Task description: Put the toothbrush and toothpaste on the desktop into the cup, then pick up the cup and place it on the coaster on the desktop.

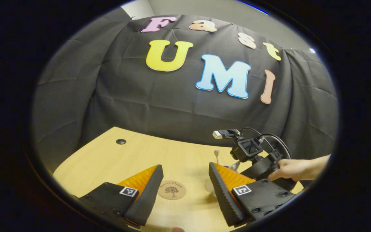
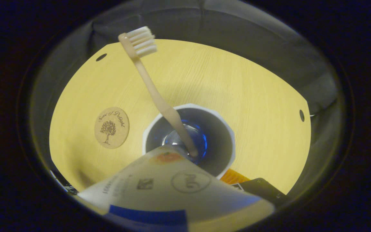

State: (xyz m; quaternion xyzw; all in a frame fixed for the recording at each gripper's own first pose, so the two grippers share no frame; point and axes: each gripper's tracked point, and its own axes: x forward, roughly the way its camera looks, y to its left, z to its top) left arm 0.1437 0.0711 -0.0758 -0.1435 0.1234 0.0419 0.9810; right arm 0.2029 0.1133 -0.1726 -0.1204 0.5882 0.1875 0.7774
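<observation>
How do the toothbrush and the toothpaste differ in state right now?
The toothbrush already stands in the cup, leaning with its bristles up; the toothpaste hangs above the cup's rim, not yet inside. The toothbrush is a thin stick, the toothpaste a broad flat tube. Both are off the desktop.

I'm seeing even, soft overhead light in the left gripper view, with sharp focus and fisheye bending at the desktop [image 1: 185, 161] edge. The right gripper view is running dimmer and yellower; the toothpaste tube [image 2: 172, 193] is blurring up close, and the cup [image 2: 217, 141] bottom is glinting blue.
</observation>
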